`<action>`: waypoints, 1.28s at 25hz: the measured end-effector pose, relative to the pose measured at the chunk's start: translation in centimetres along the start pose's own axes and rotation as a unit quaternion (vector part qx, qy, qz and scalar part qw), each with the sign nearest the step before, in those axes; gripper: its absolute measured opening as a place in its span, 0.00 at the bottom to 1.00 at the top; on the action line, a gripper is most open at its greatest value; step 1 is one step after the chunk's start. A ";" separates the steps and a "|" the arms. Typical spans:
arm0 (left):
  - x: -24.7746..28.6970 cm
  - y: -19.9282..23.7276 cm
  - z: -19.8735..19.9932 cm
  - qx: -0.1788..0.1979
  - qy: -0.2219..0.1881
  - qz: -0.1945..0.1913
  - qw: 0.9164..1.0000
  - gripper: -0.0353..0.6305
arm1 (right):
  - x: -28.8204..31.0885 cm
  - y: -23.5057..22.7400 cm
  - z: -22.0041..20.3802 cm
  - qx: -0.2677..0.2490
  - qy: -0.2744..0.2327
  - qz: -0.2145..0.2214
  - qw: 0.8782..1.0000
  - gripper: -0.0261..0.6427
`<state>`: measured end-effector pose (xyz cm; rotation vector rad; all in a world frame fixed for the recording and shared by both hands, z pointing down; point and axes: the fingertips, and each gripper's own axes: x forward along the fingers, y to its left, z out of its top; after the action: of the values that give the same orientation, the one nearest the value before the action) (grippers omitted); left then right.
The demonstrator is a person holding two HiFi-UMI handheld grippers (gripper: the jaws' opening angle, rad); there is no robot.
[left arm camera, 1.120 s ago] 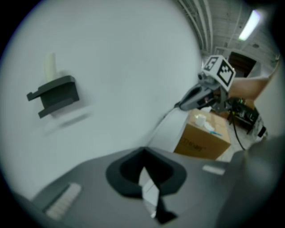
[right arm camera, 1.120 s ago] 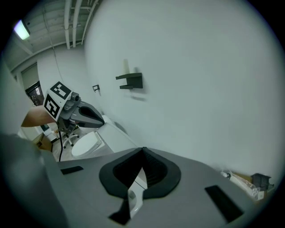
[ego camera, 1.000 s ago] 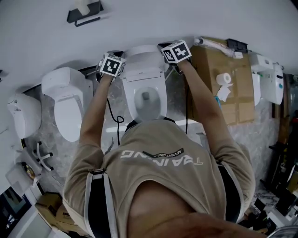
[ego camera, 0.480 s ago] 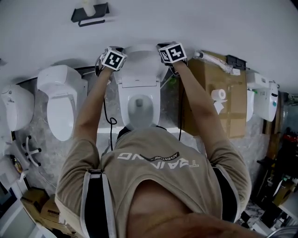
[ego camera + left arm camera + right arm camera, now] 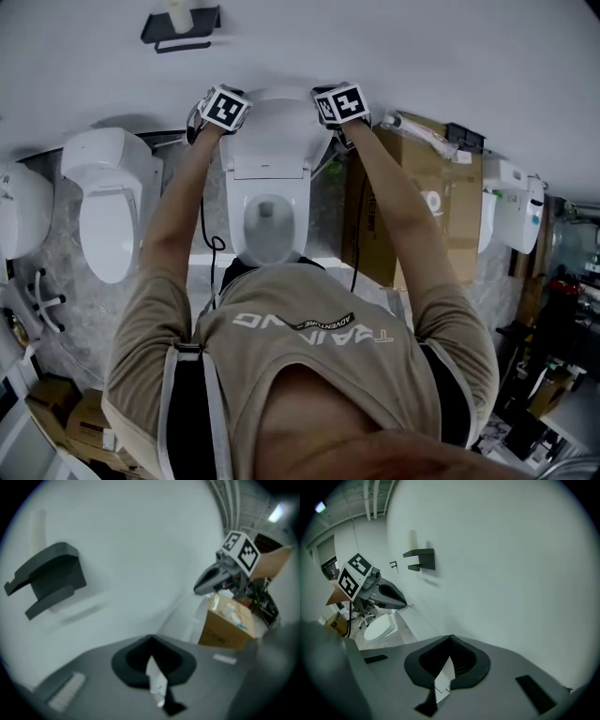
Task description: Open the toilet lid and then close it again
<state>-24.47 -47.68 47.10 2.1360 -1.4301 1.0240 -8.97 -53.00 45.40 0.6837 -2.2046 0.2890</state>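
The toilet lid (image 5: pixel 272 131) stands straight up from the bowl (image 5: pixel 243 223), with the left gripper (image 5: pixel 151 641) and the right gripper (image 5: pixel 451 639) by its top corners, jaws pressed together.

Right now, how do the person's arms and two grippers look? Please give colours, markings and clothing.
Both the left gripper and right gripper have a black pointed snout and a cube with black-and-white square markers. A black cable hangs from each. The person wears a tan short-sleeved T-shirt with white lettering and black straps.
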 end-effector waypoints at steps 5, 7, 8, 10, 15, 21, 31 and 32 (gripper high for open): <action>0.2 0.9 0.1 0.005 0.010 0.012 1.000 0.05 | 0.6 -0.7 0.4 0.078 -0.010 0.019 0.997 0.05; 0.2 1.0 -0.3 0.002 0.017 0.010 1.000 0.06 | 0.6 -0.8 0.3 0.091 -0.015 0.029 0.995 0.05; 0.2 0.8 -0.2 0.001 0.013 0.005 1.000 0.06 | 0.5 -0.8 0.2 0.093 -0.014 0.033 0.995 0.05; 0.4 0.3 0.3 0.006 -0.007 -0.008 1.000 0.06 | 0.3 -0.7 0.3 0.091 -0.010 0.037 0.995 0.05; -0.1 0.3 -0.4 0.012 0.005 0.004 1.000 0.06 | 0.1 -1.0 1.7 0.060 -0.019 0.014 0.998 0.05; -0.2 -0.2 0.2 0.006 -0.019 -0.005 1.000 0.06 | 2.3 -1.6 1.7 0.067 0.010 0.016 0.998 0.05; -1.6 -2.0 -0.9 -0.004 -0.014 -0.027 1.000 0.06 | 2.6 0.4 0.1 0.047 0.087 0.062 0.993 0.05; -2.1 -2.4 -1.0 -0.001 -0.015 -0.029 0.999 0.06 | 2.3 0.8 -0.1 0.036 0.089 0.063 0.993 0.05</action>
<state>-23.13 -44.77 46.43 2.1870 -1.3731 0.9738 -10.65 -53.17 47.20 0.5371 -2.0776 0.4769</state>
